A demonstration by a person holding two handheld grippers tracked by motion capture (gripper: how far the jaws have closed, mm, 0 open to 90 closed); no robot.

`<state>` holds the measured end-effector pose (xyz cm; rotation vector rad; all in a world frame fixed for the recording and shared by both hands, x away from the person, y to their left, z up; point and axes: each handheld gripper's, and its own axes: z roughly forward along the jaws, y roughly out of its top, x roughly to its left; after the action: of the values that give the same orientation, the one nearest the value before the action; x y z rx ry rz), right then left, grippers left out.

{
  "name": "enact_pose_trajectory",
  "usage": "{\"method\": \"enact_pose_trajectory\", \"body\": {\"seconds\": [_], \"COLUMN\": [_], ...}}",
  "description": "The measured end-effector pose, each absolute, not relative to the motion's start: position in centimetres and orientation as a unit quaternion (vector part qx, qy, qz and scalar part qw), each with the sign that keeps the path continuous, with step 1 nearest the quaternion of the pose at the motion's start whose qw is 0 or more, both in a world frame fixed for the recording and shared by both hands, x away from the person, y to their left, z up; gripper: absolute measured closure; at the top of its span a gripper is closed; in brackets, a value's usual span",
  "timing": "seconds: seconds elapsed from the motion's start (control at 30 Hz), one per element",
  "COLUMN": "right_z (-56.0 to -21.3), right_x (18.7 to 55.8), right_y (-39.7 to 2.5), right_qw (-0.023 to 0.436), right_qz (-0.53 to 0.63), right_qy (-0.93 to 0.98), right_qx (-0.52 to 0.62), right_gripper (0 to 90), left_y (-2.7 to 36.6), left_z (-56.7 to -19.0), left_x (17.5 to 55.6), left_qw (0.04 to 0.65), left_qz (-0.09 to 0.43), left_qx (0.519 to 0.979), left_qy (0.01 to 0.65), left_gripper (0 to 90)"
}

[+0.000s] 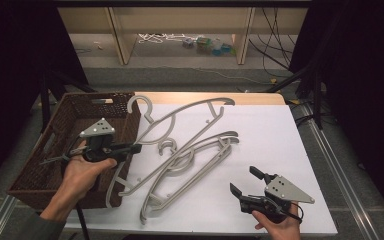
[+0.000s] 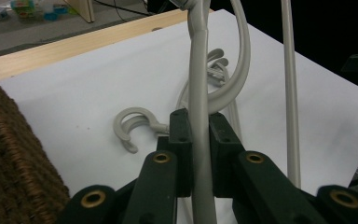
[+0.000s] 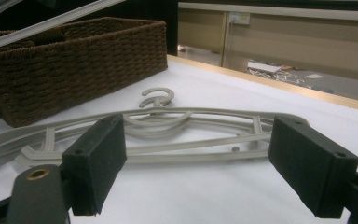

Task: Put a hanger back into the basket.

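Left tongs [image 1: 135, 148] are seen at centre left of the high view, clamped on a grey hanger [image 1: 180, 117] beside the wicker basket [image 1: 35, 165]; right tongs [image 1: 246, 181], at lower right, are spread wide above the white worktop [image 1: 280, 150]. In the left gripper view, the hanger's bar [image 2: 199, 116] is pinched between the jaws. In the right gripper view, two more hangers [image 3: 168, 135] lie on the worktop beyond the wide jaws.

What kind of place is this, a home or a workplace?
Most likely a lab or a recording workspace, not a home. The table has a plain white top and is flanked by dark curtains, loose cables lie on the floor behind it, and a person holds the left gripper.
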<state>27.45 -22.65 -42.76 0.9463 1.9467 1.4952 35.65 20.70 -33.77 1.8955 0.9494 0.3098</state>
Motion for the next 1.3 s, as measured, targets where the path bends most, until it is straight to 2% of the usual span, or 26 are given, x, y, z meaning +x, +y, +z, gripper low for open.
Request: {"method": "enact_pose_trajectory", "body": {"seconds": [0.23, 0.33, 0.6, 0.93, 1.3], "right_z": [-42.9, -42.9, -43.0, -43.0, -43.1], "right_x": [27.5, 27.6, 27.7, 27.7, 27.8], "right_y": [-22.6, -22.6, -22.5, -22.5, -22.6], "right_qw": [0.250, 0.250, 0.248, 0.247, 0.250], "right_qz": [0.555, 0.555, 0.554, 0.551, 0.546], "right_qy": [0.714, 0.714, 0.715, 0.717, 0.718], "right_qx": [0.346, 0.346, 0.347, 0.348, 0.351], "right_gripper": [19.8, 19.8, 19.8, 19.8, 19.7], "left_y": [23.0, 24.7, 28.4, 32.4, 35.5], "left_z": [-32.7, -31.6, -30.5, -31.0, -31.6], "left_x": [36.0, 36.0, 36.2, 37.0, 38.4], "left_qw": [0.478, 0.467, 0.467, 0.450, 0.440], "left_qz": [0.143, 0.168, 0.195, 0.217, 0.228], "left_qx": [0.770, 0.768, 0.752, 0.738, 0.741], "left_qy": [0.399, 0.405, 0.422, 0.454, 0.454], "left_gripper": [82.1, 82.1, 82.1, 82.1, 82.1]}}
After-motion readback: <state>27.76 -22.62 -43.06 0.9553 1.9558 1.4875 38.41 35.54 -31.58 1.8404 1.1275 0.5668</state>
